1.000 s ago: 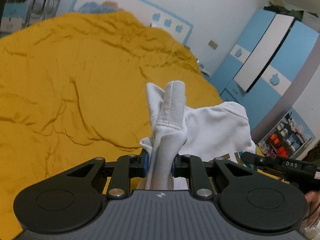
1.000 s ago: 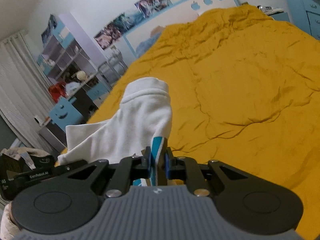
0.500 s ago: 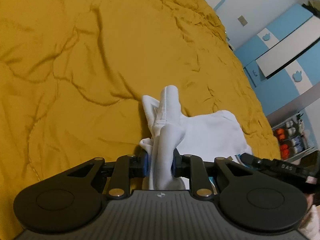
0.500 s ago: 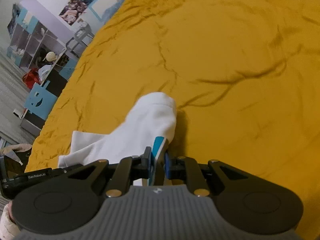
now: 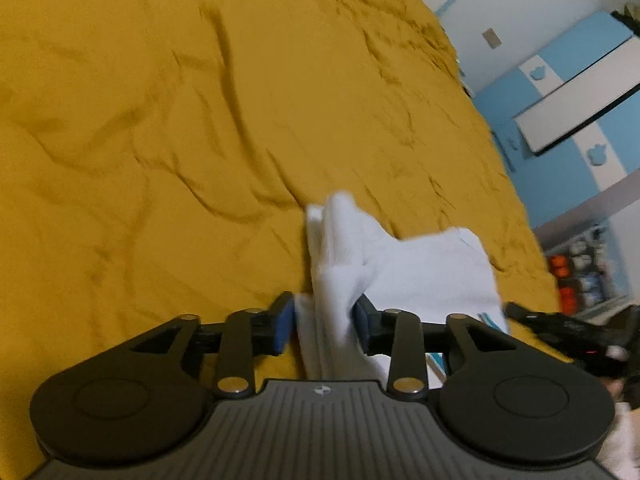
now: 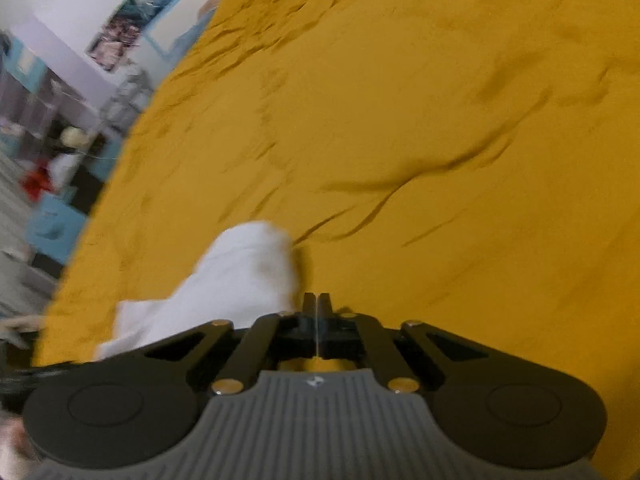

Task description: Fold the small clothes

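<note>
We had the small white garment (image 5: 404,264) low over the yellow bedspread (image 5: 160,128), near the bed's right edge by the blue wardrobe (image 5: 576,92). Half a second before, both tools pinched it; now that had changed. Our left gripper (image 5: 322,320) had eased: its blue pads (image 5: 282,322) stood a little apart, with a bunched fold of white cloth running up between them, loosely flanked and not clearly clamped. In the right wrist view our right gripper (image 6: 316,307) showed its fingers pressed together with only a thin seam between, and no cloth there; the blue-striped hem it held a moment ago was gone from it. The garment (image 6: 224,280) lay just to its left, sagging toward the bedspread (image 6: 440,120).

We read this as the release at the end of carrying the garment onto the bed: it was being laid down, still rumpled, not folded. Both pictures were blurred by motion, so we could not tell whether the cloth already rested fully on the bedspread. Spreading it flat looked like the next need.
</note>
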The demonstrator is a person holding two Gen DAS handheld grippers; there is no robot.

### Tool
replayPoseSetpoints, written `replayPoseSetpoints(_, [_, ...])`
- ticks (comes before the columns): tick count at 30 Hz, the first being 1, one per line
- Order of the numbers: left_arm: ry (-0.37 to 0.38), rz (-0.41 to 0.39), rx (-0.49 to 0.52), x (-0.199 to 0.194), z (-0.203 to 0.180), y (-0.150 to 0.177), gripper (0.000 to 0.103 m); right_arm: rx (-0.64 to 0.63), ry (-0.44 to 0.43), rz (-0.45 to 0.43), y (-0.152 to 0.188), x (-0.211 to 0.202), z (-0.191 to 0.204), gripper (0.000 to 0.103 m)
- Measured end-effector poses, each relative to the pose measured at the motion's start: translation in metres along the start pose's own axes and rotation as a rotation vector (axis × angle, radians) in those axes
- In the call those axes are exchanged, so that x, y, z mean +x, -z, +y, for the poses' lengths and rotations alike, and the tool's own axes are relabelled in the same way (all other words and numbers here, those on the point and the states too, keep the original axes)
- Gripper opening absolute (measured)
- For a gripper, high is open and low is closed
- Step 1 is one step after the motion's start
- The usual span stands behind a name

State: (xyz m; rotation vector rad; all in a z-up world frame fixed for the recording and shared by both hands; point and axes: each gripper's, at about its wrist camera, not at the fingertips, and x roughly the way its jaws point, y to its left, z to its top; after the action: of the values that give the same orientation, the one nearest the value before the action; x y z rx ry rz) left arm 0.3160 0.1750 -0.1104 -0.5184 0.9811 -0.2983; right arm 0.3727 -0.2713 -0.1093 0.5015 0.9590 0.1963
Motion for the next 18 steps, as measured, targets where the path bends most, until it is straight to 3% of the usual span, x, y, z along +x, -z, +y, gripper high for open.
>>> replayPoseSetpoints(5, [-0.173, -0.127, 0.154, -0.025, -0.038, -0.006, 0.044, -0.089, -0.088, -0.032, -0.015, -0.020, 0.019, 0.000])
replayPoseSetpoints(7, [-0.133, -0.146, 0.163, -0.028, -0.044, -0.010, 0.043, -0.159, -0.081, -0.023, -0.018, -0.011, 0.037, 0.000])
replayPoseSetpoints(10, [-0.050, -0.103, 0.166, -0.015, -0.048, -0.006, 0.033, -0.178, -0.120, 0.018, -0.018, 0.012, 0.053, 0.000])
replayPoseSetpoints(14, [-0.124, -0.048, 0.200, 0.014, -0.045, 0.006, 0.030, -0.160, -0.091, 0.049, -0.021, 0.044, 0.053, 0.000])
replayPoseSetpoints(18, [-0.112, -0.021, 0.137, 0.029, -0.030, 0.006, 0.033, -0.125, -0.032, 0.065, -0.022, 0.073, 0.042, 0.000])
